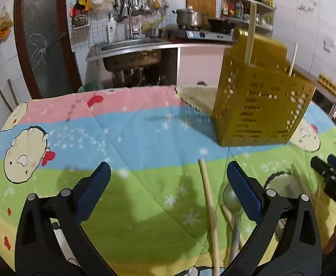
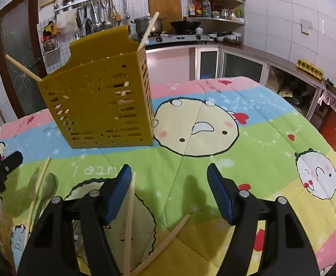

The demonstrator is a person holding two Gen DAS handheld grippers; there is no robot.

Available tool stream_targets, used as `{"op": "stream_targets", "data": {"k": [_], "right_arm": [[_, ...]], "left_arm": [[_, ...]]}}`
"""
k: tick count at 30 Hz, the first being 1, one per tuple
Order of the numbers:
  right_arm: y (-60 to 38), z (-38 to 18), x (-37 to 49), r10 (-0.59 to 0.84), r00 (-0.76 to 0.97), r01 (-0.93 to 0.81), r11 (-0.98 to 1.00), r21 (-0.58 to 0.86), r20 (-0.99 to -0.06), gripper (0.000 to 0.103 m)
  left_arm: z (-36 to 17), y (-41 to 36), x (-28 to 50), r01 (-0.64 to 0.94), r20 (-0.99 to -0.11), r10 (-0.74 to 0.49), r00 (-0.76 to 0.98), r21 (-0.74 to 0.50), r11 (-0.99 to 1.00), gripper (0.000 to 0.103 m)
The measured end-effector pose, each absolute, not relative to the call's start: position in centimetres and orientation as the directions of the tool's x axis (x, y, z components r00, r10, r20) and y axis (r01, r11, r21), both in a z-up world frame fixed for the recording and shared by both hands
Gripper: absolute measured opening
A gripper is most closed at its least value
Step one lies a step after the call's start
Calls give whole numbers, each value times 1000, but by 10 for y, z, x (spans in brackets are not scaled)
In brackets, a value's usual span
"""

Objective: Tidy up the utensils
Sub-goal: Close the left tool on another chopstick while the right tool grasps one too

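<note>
A yellow slotted utensil holder stands on the cartoon-print cloth, with two chopsticks sticking out of it; it also shows in the right wrist view. My left gripper is open and empty, near the holder's left front. A loose chopstick and a metal spoon lie by its right finger. My right gripper is open and empty. Chopsticks lie under and beside its left finger, with another chopstick between the fingers. The spoon lies to the left.
The colourful cloth covers the table. Behind are a sink, a stove with a pot and wok, shelves and a door. The other gripper shows at each view's edge, the right one and the left one.
</note>
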State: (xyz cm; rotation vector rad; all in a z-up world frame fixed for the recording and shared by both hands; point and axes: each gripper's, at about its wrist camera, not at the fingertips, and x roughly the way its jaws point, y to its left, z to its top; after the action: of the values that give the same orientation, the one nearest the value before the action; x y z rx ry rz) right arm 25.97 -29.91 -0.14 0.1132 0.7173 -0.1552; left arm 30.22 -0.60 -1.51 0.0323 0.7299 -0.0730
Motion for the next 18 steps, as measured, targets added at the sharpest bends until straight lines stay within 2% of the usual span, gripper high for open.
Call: {"op": "stream_targets", "data": {"k": [5, 12, 14, 16, 18], "right_arm": [[-296, -8, 267, -95, 718, 166, 985, 38, -689, 66], [-289, -4, 274, -76, 704, 142, 989, 35, -706, 61], [-286, -4, 277, -72, 696, 135, 990, 31, -715, 60], [-282, -6, 282, -76, 675, 128, 992, 15, -734, 60], [-281, -10, 287, -78, 658, 128, 992, 9, -749, 58]], "left_arm": [[-29, -15, 312, 93, -714, -68, 697, -4, 996, 97], [-33, -27, 319, 115, -728, -65, 682, 19, 993, 93], [-34, -29, 321, 119, -736, -75, 673, 8, 993, 88], [-37, -32, 325, 126, -754, -82, 652, 2, 992, 75], [-40, -33, 329, 130, -771, -94, 630, -14, 991, 67]]}}
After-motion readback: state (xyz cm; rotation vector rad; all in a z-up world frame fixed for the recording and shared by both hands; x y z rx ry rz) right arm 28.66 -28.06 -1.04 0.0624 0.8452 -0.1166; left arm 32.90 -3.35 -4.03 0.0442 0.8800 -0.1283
